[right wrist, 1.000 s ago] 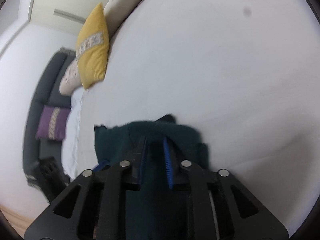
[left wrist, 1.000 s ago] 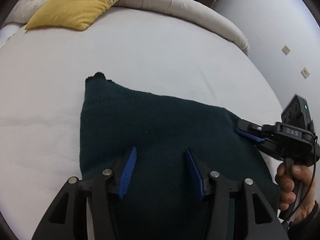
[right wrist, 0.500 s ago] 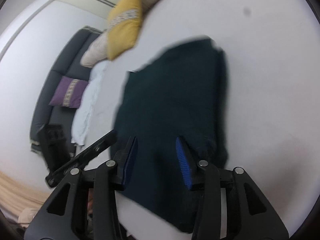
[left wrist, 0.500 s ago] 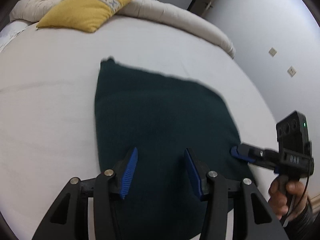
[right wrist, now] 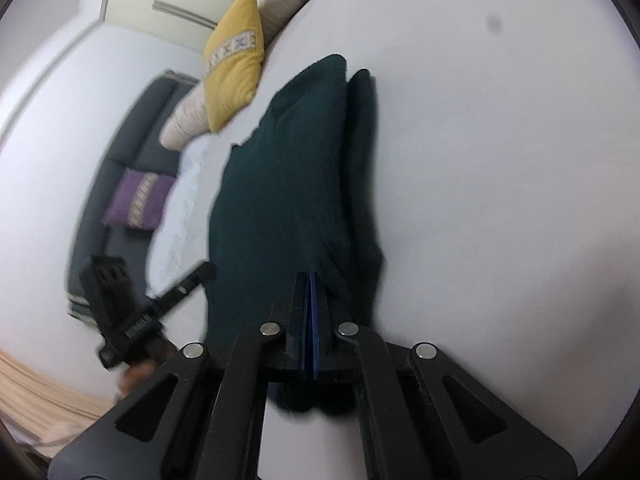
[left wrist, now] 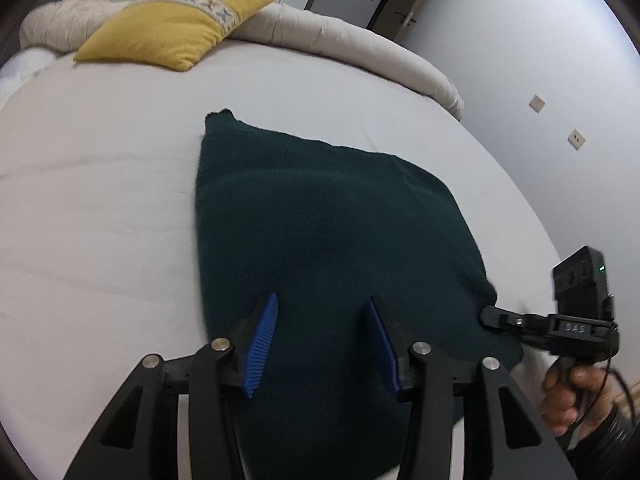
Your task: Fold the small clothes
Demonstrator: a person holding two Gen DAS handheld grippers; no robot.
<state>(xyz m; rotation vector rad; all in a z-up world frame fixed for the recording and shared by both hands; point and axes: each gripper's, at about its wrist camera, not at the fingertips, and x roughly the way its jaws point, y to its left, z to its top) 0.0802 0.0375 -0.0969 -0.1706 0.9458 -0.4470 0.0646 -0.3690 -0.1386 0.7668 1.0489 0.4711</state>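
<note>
A dark green knitted garment (left wrist: 328, 240) lies spread flat on the white bed (left wrist: 100, 208). My left gripper (left wrist: 322, 344) is open and empty, hovering over the garment's near edge. My right gripper (right wrist: 310, 284) is shut on the garment's right edge (right wrist: 296, 184), which it pinches between its blue pads. It also shows in the left wrist view (left wrist: 490, 316), at the garment's right corner, held by a hand. The left gripper shows in the right wrist view (right wrist: 200, 274) beside the garment.
A yellow cushion (left wrist: 176, 28) and a beige rolled duvet (left wrist: 360, 48) lie at the far end of the bed. A dark sofa (right wrist: 132, 128) with a purple cushion (right wrist: 138, 200) stands beyond the bed. A wall (left wrist: 540, 60) is on the right.
My right gripper was open half a second ago and has closed on the garment's right edge. The left gripper stays open and has shifted slightly over the near edge.
</note>
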